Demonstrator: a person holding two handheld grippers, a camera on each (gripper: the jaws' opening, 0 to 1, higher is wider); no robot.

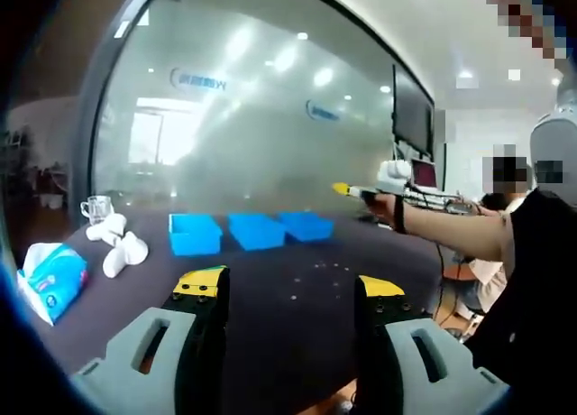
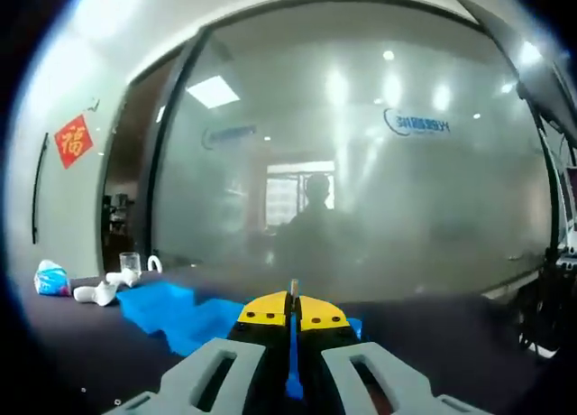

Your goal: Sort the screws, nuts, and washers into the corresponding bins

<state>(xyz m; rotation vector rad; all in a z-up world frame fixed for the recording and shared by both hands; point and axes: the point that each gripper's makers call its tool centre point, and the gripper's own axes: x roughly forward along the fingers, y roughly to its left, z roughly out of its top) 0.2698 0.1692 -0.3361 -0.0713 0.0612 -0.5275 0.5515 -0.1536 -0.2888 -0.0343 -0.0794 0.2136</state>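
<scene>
1. At far left in the left gripper view, a blue tissue pack (image 1: 52, 280) lies on the dark table (image 1: 270, 343), with white objects (image 1: 117, 244) and a clear glass cup (image 1: 96, 207) just behind it.
2. Further right, three blue bins (image 1: 257, 230) stand in a row across the far side of the table.
3. Small hardware pieces (image 1: 315, 280), too small to tell apart, are scattered on the table in front of the bins, between the bins and the left gripper (image 1: 288, 298), whose jaws stand wide apart and empty.
4. At right, the right gripper (image 1: 347, 191) is held in a person's hand (image 1: 383, 203) above the table, beyond the bins' right end.
5. In the right gripper view, its jaws are closed on a small screw (image 2: 293, 289) that pokes up at the tips, above the bins (image 2: 180, 311).
6. This looks like the delivery step; next, the screw needs lowering over the correct bin and releasing.
</scene>
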